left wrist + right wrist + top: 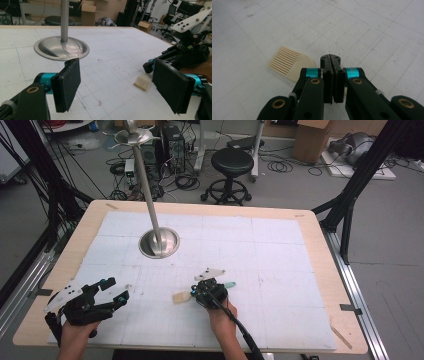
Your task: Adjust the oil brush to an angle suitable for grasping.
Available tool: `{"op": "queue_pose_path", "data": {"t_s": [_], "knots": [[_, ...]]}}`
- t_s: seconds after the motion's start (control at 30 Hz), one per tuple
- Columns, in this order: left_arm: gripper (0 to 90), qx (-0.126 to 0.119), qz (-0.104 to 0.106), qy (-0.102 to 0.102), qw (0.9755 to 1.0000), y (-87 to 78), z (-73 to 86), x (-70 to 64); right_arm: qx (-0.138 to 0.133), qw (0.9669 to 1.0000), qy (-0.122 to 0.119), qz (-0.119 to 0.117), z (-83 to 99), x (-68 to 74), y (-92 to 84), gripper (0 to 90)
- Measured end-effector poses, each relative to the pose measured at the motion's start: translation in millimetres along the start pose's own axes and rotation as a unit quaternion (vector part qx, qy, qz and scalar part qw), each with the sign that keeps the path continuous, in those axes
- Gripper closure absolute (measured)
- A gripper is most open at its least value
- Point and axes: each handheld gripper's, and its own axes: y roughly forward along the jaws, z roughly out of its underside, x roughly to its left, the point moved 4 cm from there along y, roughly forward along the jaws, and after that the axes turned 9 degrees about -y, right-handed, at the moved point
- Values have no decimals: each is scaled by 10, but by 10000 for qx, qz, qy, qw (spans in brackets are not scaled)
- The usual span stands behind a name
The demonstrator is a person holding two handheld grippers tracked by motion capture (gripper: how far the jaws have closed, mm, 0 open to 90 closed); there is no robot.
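A cream comb lies flat on the white gridded mat at the front middle of the table. My right gripper is just to its right, jaws shut tight together. In the right gripper view the comb has its teeth pointing left, and its handle end runs out of sight behind the shut jaws of the right gripper. I see nothing between the pads. My left gripper hovers at the front left, open wide and empty. Its own view shows the left gripper facing the comb and the right gripper.
A metal pole rises from a round steel base at the back left of the mat. The wooden table rim surrounds the mat. A black stool and cables are on the floor beyond.
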Motion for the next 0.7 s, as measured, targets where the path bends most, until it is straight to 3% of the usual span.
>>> {"op": "queue_pose_path", "data": {"t_s": [0.07, 0.1, 0.13, 0.17, 0.2, 0.33, 0.43, 0.53, 0.7], "knots": [[234, -15, -6, 5, 10000, -5, -2, 0, -35, 10000, 21, -37, 5, -24, -25, 890], [234, -36, -13, -24, 10000, -10, -2, -2, -124, 9999, 48, 52, 5, -64, -65, 890], [234, -33, -7, -34, 10000, -16, -2, 1, -341, 9988, 224, 277, 23, -216, -181, 890], [234, -35, -22, -23, 10000, -20, -3, 11, -341, 9988, 224, 277, 23, -216, -181, 890], [234, -48, -28, -54, 10000, -20, -3, 14, -369, 9978, 298, 460, 49, -315, -247, 890], [234, -27, -19, -34, 10000, -14, -3, 17, -301, 9912, 626, 1125, 236, -725, -492, 890], [234, 0, -12, -9, 10000, -3, 1, 10, -177, 9868, 822, 1384, 376, -918, -598, 889], [234, -1, -10, -12, 10000, -3, 3, 6, 71, 9857, 808, 1474, 480, -1001, -602, 882], [235, -23, -25, -43, 10000, -14, 0, 19, 239, 9865, 749, 1440, 516, -996, -550, 879]]}}
